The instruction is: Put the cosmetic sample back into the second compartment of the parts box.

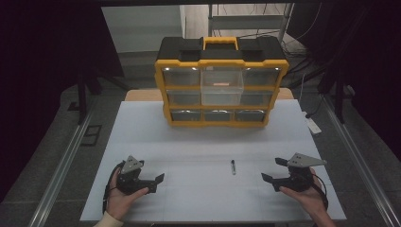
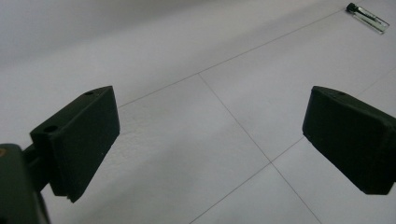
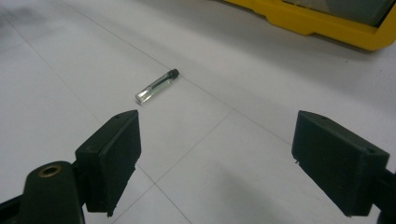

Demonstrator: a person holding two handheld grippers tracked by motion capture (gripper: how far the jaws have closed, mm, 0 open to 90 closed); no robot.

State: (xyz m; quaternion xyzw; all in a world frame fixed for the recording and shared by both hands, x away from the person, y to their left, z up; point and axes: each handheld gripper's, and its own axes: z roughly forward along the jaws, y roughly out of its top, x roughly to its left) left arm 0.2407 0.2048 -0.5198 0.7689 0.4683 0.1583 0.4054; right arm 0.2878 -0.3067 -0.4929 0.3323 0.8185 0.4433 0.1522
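A small clear vial with a black cap lies flat on the white table, between the two hands. My left gripper rests low at the front left, jaws wide open and bare; in its own view the vial lies far off at the top right and my left gripper frames only bare table. My right gripper is at the front right, open, pointing left toward the vial. In the right gripper view the vial lies ahead of my right gripper, apart from the jaws.
A yellow and black drawer organiser stands at the back of the table; its top middle clear drawer is pulled out. Its yellow base crosses the top of the right gripper view. Dark floor and metal rails flank the table.
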